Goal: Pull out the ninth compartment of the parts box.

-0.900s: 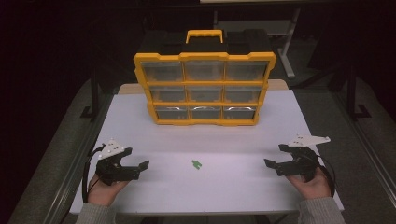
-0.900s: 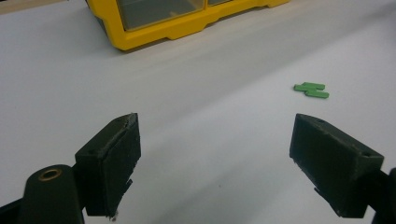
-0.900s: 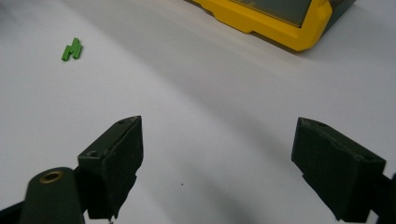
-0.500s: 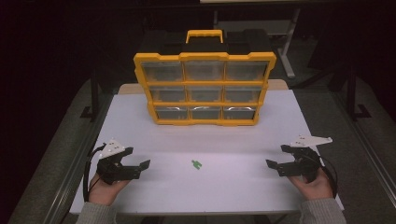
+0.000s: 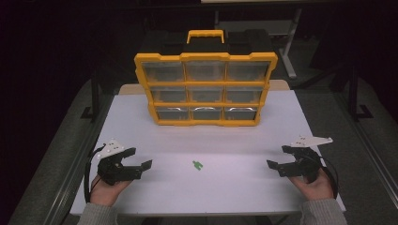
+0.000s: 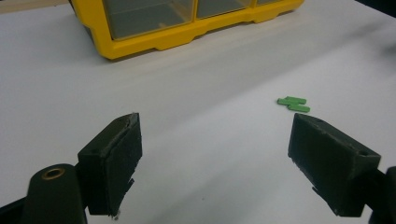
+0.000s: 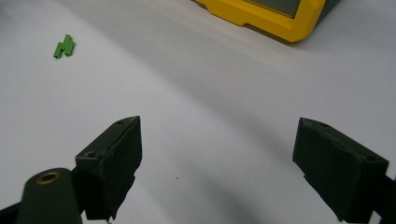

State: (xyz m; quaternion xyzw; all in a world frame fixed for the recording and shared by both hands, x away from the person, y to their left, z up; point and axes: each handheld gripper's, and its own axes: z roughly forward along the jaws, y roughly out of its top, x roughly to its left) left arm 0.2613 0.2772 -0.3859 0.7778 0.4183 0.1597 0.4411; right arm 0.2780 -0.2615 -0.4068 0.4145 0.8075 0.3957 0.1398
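Observation:
A small green piece [image 5: 197, 165] lies on the white table [image 5: 206, 140], midway between the two hands. In the left gripper view the green piece [image 6: 293, 103] is ahead and to the right; in the right gripper view the green piece [image 7: 64, 46] lies far ahead at the upper left. My left gripper [image 5: 139, 165] rests at the table's front left, jaws wide apart with nothing between them. At the front right, my right gripper [image 5: 279, 158] points toward the middle, also open and empty. A yellow organizer box [image 5: 205, 88] with clear drawers stands upright at the back.
The organizer's lower edge [image 6: 196, 35] is in the left gripper view and its corner [image 7: 275, 18] in the right gripper view. Bare white table [image 5: 211, 192] lies around the green piece. Dark floor and metal frame legs surround the table.

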